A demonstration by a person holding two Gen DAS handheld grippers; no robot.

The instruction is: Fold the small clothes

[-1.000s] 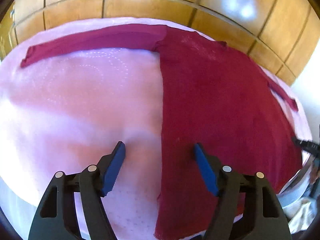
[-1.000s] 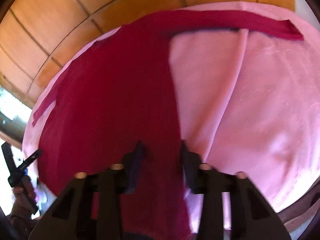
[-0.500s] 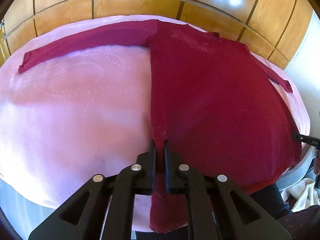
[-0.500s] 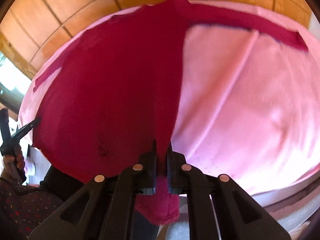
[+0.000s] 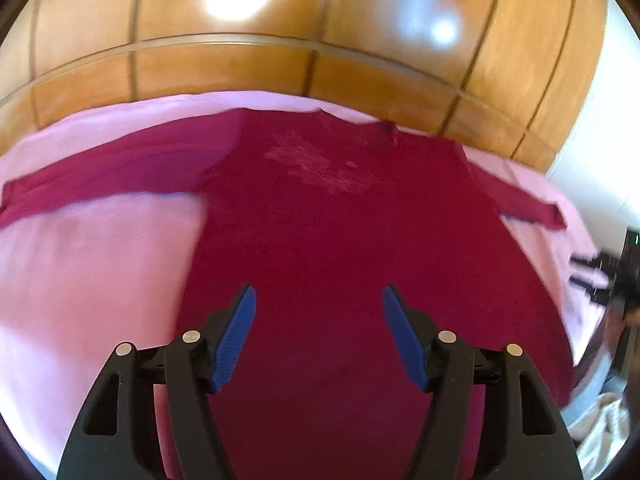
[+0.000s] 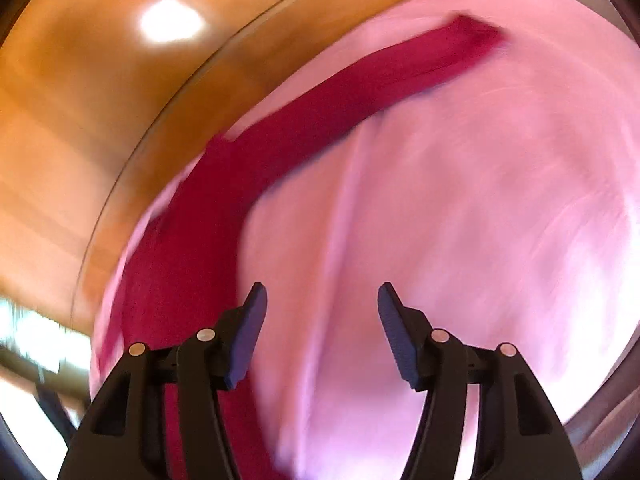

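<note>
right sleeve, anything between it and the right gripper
Nothing visible does. The right gripper is open over the pink cover, and the maroon shirt's sleeve lies flat ahead, with only bare cover between them.

Half a second ago both grippers are clamped on the hem of the dark red long-sleeved top (image 5: 340, 248); now the left gripper (image 5: 318, 334) stands with its blue pads wide apart and nothing between them, and it hovers over the middle of the garment's body instead of at its left edge. The right gripper (image 6: 320, 330) likewise has its jaws spread and empty, and it now points at the pink cover (image 6: 460, 220) to the right of the cloth, with the sleeve (image 6: 360, 96) stretching away ahead of it. The hem corners that were pinched and lifted are released. The right view is now strongly blurred
</note>
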